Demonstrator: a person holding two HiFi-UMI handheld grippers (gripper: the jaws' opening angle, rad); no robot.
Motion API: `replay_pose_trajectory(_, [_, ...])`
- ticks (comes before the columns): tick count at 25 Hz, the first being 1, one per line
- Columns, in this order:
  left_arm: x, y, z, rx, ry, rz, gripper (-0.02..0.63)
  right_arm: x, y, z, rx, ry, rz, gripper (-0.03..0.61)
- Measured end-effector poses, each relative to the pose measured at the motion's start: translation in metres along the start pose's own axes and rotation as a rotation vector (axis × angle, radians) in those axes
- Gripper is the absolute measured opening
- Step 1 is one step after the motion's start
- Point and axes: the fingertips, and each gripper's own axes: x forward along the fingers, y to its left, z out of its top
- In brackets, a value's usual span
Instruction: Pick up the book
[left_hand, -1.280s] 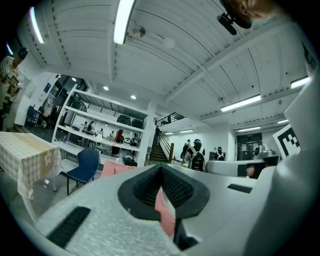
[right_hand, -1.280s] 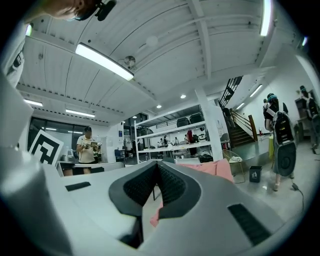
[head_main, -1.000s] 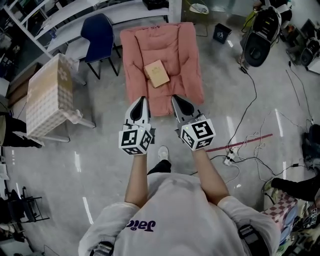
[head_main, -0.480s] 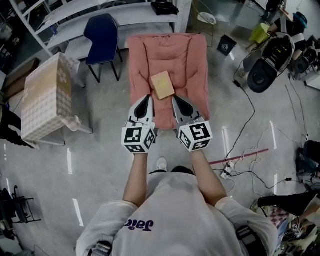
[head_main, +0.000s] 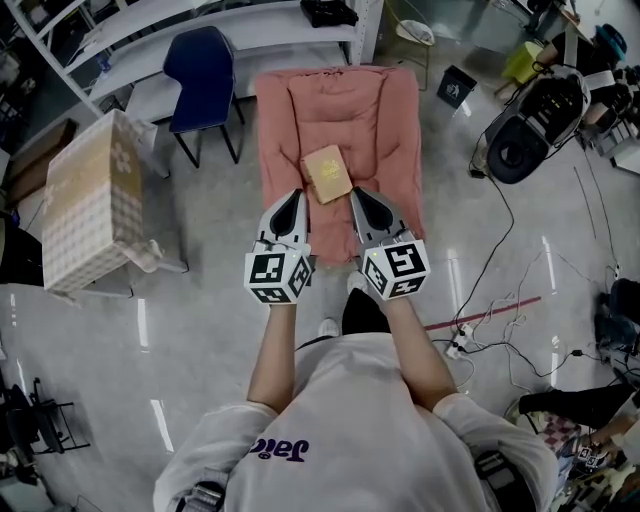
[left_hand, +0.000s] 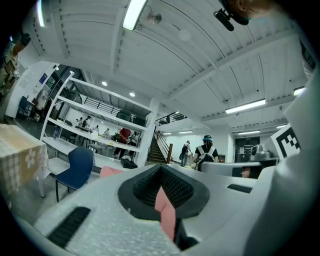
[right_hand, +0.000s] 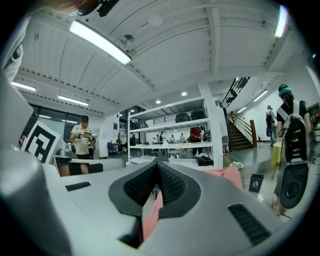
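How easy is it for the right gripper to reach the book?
Probably yes. The book lies bare on the pink cushion, just ahead of the right gripper, nothing between. Its jaws are shut and must open first.

Glossy grey floor (head_main: 200, 330), blue chair (head_main: 203, 75) beside white shelving (head_main: 140, 22), checked-cloth table (head_main: 90, 195), ceiling strip lights (left_hand: 131, 14) overhead.

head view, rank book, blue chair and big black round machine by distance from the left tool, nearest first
1. book, on the pink cushion, just ahead
2. blue chair, farther ahead, left
3. black round machine, far right
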Motion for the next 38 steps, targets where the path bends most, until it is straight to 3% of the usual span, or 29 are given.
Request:
replay_pose_trajectory(12, [0.076,0.027,-0.018,0.003,0.029,0.023,0.015,0.065,-0.056,-0.010,0.004,0.016,0.013,0.011])
replay_pose_trajectory(20, [0.146,0.052,-0.041,0.068,0.083,0.044,0.015,0.123,-0.106,-0.034,0.019,0.073,0.028,0.011])
replay_pose_trajectory(28, [0.195,0.087,-0.105,0.072,0.206,0.092,0.015,0.168,-0.159,-0.087,0.062,0.177,0.006,0.011])
replay_pose_trajectory(38, [0.252,0.126,-0.205,-0.029,0.388,0.102,0.017,0.227,-0.197,-0.186,0.077,0.365,0.074,0.012])
